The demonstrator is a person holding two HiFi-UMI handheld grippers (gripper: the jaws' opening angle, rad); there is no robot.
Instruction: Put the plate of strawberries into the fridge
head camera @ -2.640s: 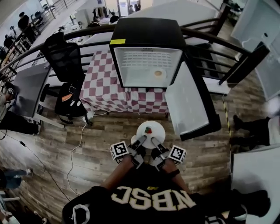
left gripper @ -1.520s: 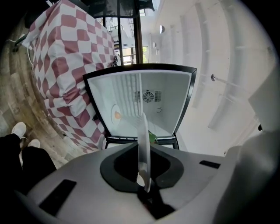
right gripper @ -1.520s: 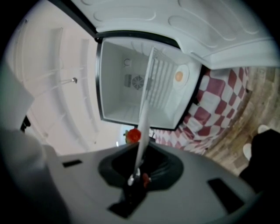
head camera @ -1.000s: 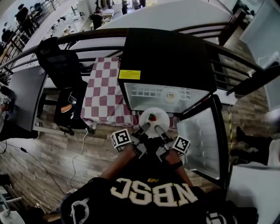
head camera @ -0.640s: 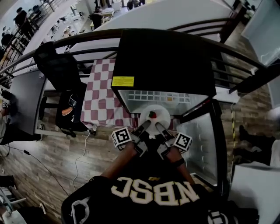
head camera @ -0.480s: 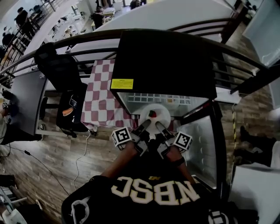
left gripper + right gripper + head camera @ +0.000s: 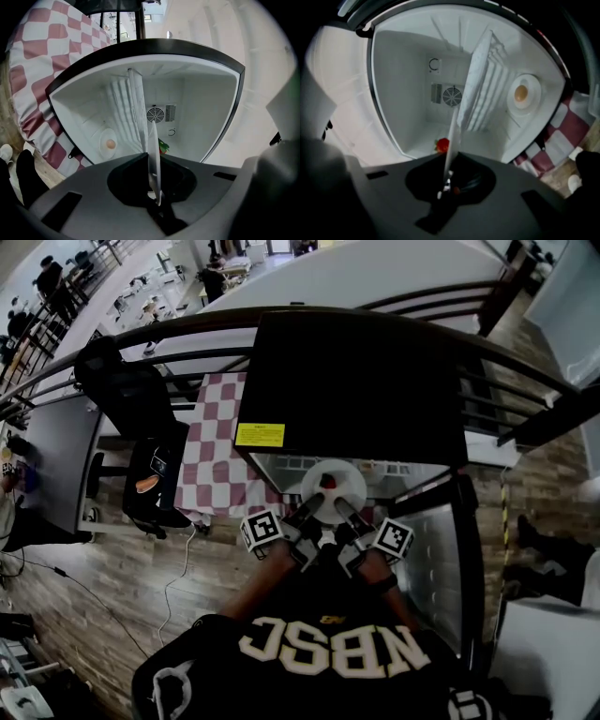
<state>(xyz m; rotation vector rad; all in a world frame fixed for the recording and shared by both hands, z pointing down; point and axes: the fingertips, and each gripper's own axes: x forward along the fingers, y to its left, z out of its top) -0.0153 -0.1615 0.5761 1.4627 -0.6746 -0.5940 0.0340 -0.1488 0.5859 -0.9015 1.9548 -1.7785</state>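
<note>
Head view: plate flat, strawberry uppermost.

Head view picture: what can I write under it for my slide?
Left gripper and right gripper hold a white plate with a strawberry at the open fridge's mouth.

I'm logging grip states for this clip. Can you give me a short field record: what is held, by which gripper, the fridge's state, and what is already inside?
held item: white plate with a strawberry on it
left gripper: shut on the plate's near rim
right gripper: shut on the plate's near rim
plate position: at the fridge opening, held in the air
fridge: door open, on the right
already inside: wire shelf; small dish with a round orange item
fridge stands on: checkered cloth
</note>
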